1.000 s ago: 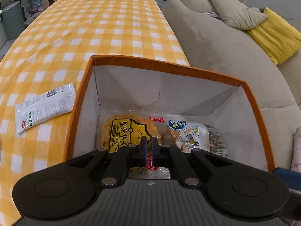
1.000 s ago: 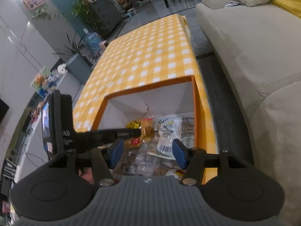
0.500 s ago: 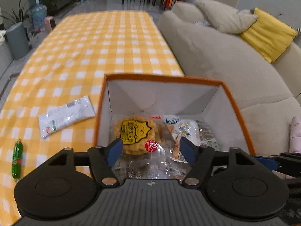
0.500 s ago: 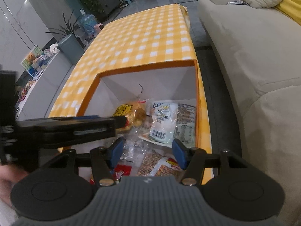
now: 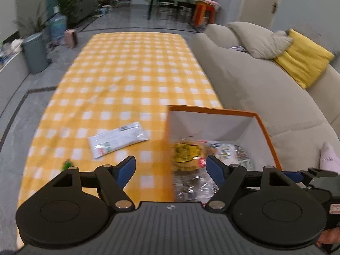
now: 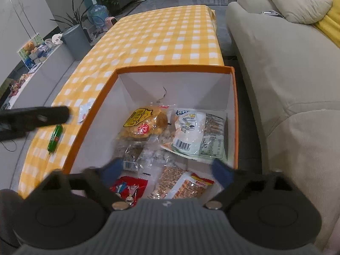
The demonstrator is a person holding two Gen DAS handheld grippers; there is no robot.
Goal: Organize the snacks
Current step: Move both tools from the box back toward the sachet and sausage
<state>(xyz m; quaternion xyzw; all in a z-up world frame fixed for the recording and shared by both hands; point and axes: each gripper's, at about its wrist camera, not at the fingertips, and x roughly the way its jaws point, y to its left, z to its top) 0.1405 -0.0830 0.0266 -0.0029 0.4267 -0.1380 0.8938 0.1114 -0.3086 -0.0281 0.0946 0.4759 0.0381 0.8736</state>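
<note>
Yellow-checked counter [image 5: 131,68] carries my orange box [image 6: 232,114] of snacks. My left tongs [image 5: 171,165] and right tongs [image 6: 167,169] are both opening wide, gripping nothing.

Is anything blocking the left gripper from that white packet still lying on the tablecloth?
Nothing visible does. The white packet lies flat on bare tablecloth, ahead of the left gripper, whose jaws are opening with nothing between them. The box stands off to the right.

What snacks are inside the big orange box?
Inside the orange cardboard box: a yellow-labelled puff bag, a white packet, clear wrapped packs, a red packet and a cracker pack. Anything beneath them is covered.
</note>
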